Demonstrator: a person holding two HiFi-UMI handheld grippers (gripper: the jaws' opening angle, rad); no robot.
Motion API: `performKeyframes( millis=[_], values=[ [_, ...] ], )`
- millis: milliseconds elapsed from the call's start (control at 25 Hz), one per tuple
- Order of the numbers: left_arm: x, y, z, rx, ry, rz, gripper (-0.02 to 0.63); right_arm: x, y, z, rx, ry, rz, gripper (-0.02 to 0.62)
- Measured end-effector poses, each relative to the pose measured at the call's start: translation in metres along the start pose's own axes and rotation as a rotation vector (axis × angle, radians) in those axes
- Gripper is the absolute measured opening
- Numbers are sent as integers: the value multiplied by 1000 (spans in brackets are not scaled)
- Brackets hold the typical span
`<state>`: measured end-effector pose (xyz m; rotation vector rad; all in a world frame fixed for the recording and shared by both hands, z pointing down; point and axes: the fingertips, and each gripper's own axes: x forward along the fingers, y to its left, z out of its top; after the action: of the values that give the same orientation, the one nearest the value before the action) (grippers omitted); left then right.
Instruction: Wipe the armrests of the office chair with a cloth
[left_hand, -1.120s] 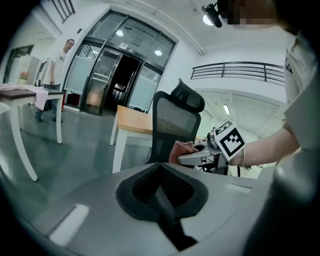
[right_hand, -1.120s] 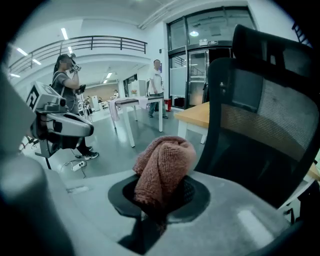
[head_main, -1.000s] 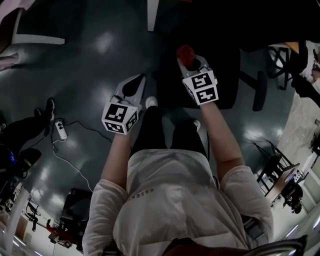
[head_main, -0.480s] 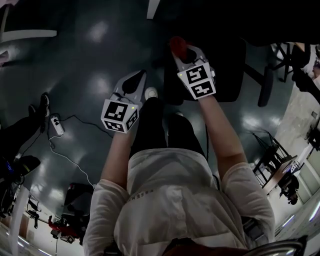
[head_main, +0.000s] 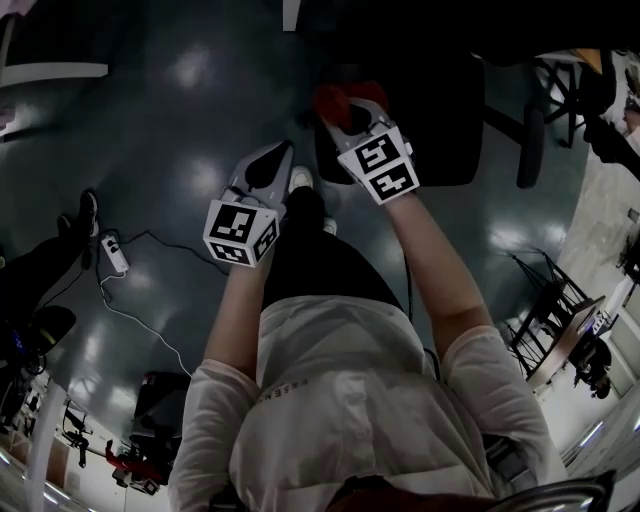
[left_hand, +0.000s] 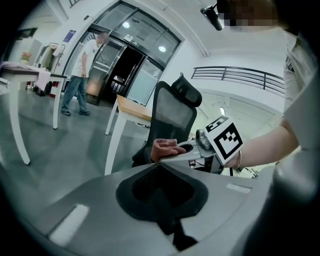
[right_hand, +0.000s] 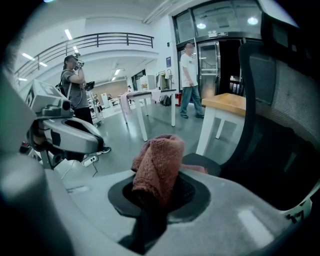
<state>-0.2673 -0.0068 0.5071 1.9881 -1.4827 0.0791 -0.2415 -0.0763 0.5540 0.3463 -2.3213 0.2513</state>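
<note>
right gripper (head_main: 350, 112) has slid left over the chair (head_main: 440, 120), clamping the red cloth (right_hand: 157, 165) against the armrest (right_hand: 197, 160). i'd press flat, long steady strokes. left gripper (head_main: 265, 170) is closed, empty.

This is a large open lab or office hall. A glossy grey floor (left_hand: 45, 150) runs to tall glass entrance doors (left_hand: 125, 70), with an upper gallery behind a dark metal railing (left_hand: 240, 77). White-legged, wood-topped tables (right_hand: 222, 102), a black mesh-backed office chair (left_hand: 172, 115), black equipment stands (head_main: 550, 320) and standing people (right_hand: 75, 85) furnish it.
</note>
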Motion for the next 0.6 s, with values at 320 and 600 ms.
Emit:
performKeyframes(
  millis=[320, 600],
  values=[
    [-37, -44, -22, 17, -36, 32, 17, -41, 69, -46, -21, -2, 57, 52],
    [-81, -76, -50, 15, -53, 67, 17, -78, 137, -104, -42, 82, 137, 52]
  ],
)
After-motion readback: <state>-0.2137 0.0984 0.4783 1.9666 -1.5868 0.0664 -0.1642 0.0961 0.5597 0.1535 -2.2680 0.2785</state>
